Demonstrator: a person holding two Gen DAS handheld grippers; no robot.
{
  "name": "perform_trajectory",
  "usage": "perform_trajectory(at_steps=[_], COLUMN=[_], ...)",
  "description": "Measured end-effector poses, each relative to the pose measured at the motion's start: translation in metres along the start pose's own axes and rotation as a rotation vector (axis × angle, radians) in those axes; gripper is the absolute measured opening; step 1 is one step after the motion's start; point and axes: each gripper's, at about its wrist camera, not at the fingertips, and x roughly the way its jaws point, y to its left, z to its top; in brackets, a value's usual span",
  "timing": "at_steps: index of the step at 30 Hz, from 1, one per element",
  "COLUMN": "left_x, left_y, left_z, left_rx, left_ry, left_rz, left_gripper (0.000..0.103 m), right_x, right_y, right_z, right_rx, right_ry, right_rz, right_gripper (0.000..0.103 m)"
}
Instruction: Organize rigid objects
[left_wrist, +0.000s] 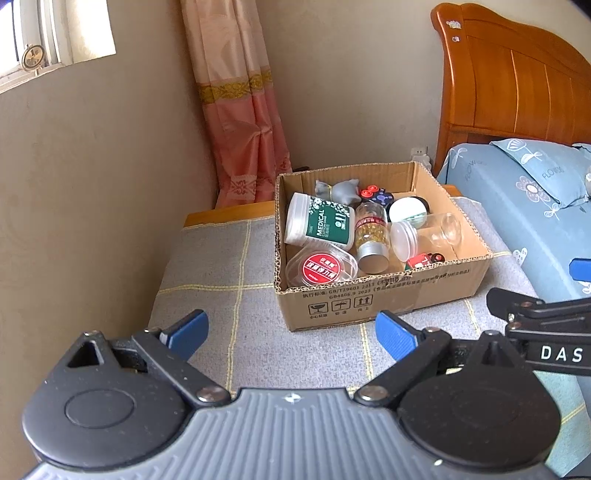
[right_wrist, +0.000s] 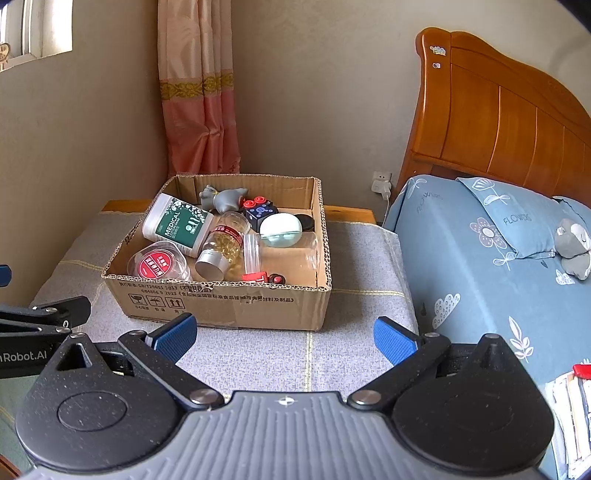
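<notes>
**On the grey mat: box full, both tongs empty**

On the grey checked mat (right_wrist: 258, 354) sits the cardboard box (right_wrist: 229, 302), and every rigid item in view lies inside it
- Medical cotton tub (right_wrist: 177, 225) on its side at the left wall; red-lidded clear tub (right_wrist: 157, 264) in the near left corner
- Capsule bottle (right_wrist: 225, 247) lying down mid-box, silver cap toward the camera; clear jar (right_wrist: 280, 251) on its side next to it
- White round case (right_wrist: 280, 229), dark cube with red knobs (right_wrist: 260, 210) and grey animal figure (right_wrist: 221, 197) toward the back; small red bits at the near wall, too small to name
- Nothing loose shows on the mat around the box

Left gripper (left_wrist: 291, 332) and right gripper (right_wrist: 284, 332) hover short of the box, jaws spread wide, nothing between them

Step, as a judgement: the scene fits either a jumble waiting to be sorted out of the box, or a gathering-in that has ended with all items boxed. Pictures do not settle which, so no next move is named

Beyond: bed with blue flowered cover (right_wrist: 480, 258), wooden headboard (right_wrist: 498, 110), pink curtain (right_wrist: 199, 110)
</notes>
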Motion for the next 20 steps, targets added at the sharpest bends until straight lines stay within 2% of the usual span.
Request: perform_trajectory(at_steps=[20], left_x=[-0.0042], left_y=[-0.0014], left_z=[0.0003], left_rx=[-0.001], left_ry=[-0.001], left_rz=[-0.003], left_gripper=[0.097], right_x=[-0.0019], right_y=[-0.0001], right_z=[0.0002], right_rx=[-0.001], right_ry=[-0.002], right_rz=[-0.001], right_gripper=[0.103])
